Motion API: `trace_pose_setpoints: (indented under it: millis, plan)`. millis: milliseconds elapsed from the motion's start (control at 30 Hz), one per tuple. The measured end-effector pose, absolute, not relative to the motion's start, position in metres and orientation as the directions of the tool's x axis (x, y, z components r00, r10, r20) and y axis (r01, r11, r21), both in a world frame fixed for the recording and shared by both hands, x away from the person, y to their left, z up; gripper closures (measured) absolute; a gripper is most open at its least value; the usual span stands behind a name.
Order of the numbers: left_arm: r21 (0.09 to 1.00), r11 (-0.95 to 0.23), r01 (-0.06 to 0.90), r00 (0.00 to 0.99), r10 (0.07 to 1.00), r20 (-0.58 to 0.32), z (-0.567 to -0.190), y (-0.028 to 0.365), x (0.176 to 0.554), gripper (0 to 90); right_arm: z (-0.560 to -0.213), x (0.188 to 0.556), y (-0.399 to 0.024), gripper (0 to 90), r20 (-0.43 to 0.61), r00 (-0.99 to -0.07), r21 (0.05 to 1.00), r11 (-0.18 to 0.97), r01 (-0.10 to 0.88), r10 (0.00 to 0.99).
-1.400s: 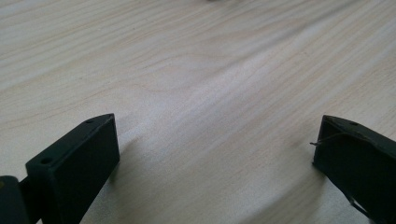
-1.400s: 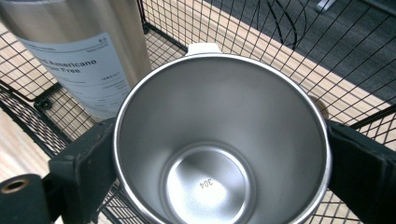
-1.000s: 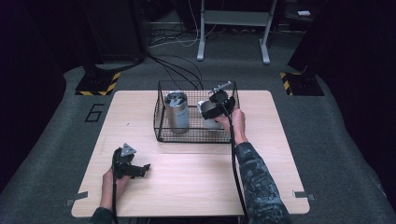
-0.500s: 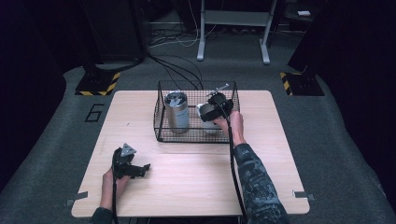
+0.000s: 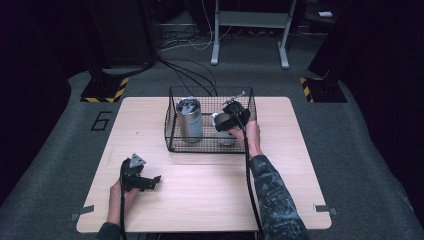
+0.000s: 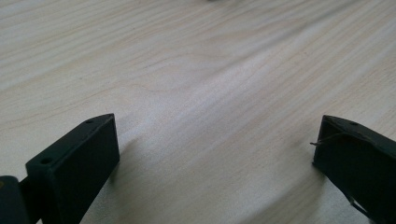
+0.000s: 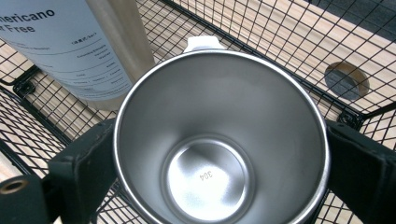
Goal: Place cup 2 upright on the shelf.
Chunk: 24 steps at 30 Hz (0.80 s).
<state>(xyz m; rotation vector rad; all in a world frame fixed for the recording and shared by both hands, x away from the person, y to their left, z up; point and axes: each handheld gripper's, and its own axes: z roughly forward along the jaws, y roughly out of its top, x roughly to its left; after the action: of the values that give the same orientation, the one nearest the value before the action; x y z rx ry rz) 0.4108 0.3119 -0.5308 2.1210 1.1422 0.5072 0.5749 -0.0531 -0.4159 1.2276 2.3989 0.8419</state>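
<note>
Black grippers: L gripper [image 5: 150, 181] w/ grey triangular plate; R gripper [image 5: 218, 124], black cable, camo sleeve [image 5: 274, 197].

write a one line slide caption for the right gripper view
Right tongs straddling an empty stainless steel cup inside the black wire basket, beside a tall labelled canister.

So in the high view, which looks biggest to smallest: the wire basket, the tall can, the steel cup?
1. wire basket, clearly largest; it holds the other two.
2. tall can.
3. steel cup, partly hidden by the right tongs, so it may look smaller than it is.
</note>
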Motion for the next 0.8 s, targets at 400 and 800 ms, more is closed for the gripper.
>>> trace_pose_setpoints:
  millis: [400, 800]
  plan:
    - [0.712, -0.396, 0.580, 0.542, 0.840, 0.025, -0.5308, 0.3119, 0.4108, 0.0, -0.4211, 0.5761, -0.0532, 5.3, -0.011, -0.570, 0.617, 0.454, 0.643, 0.822]
    - [0.712, -0.396, 0.580, 0.543, 0.840, 0.025, -0.5308, 0.3119, 0.4108, 0.0, -0.4222, 0.5752, -0.0602, 4.7, 0.024, -0.569, 0.598, 0.445, 0.667, 0.822]
